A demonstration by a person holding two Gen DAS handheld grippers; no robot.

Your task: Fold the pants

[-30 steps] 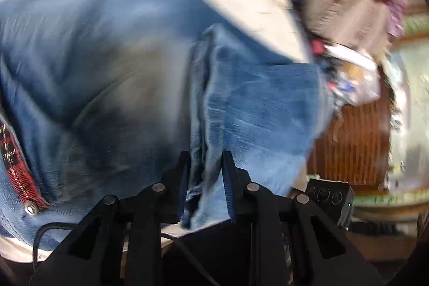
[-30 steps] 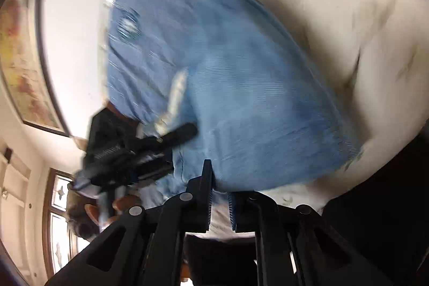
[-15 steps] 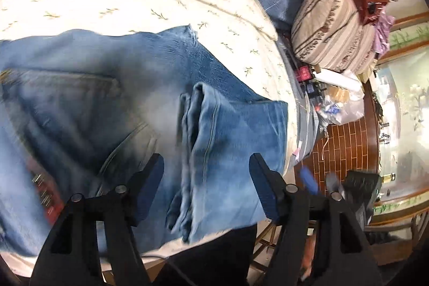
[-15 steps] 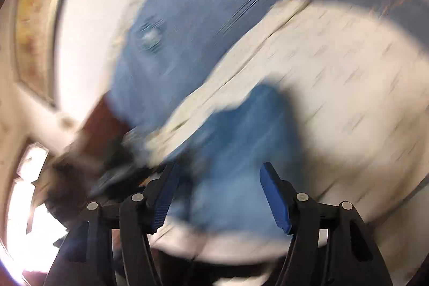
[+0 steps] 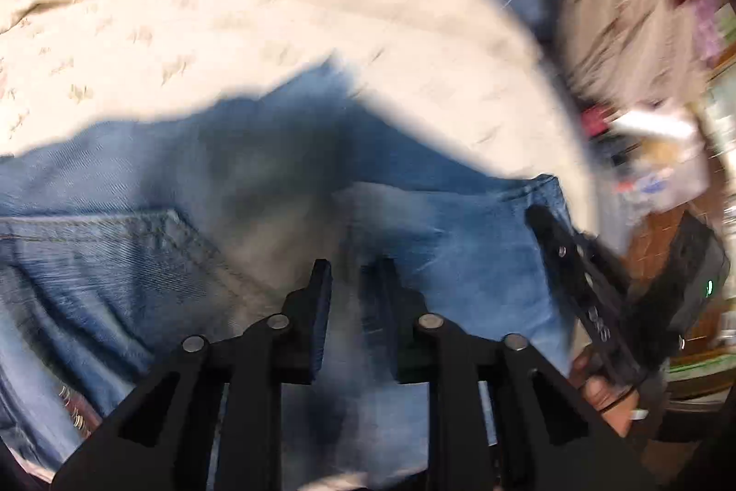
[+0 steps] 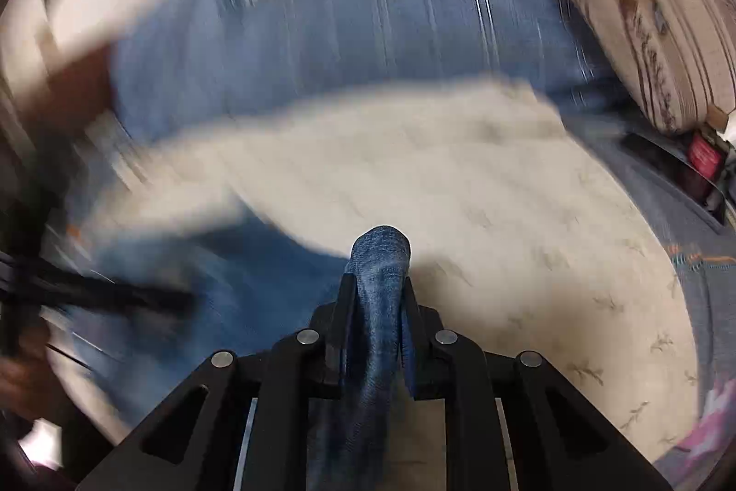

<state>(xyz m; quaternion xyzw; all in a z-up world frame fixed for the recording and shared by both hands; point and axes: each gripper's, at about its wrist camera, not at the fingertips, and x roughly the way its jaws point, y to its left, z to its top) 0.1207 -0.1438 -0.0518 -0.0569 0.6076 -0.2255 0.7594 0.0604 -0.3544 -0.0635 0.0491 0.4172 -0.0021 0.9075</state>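
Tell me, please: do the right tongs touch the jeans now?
Touching. The right wrist view shows it: a bunched fold of the jeans stands pinched between both fingers of the right tongs, with denim pressed against each finger.

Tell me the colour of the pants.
Blue denim pants, sharpest in the right wrist view.

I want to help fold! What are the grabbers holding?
Both pinch the jeans: right gripper on a bunched fold, left gripper on a blurred fold.

No legible text, labels or numbers anywhere.
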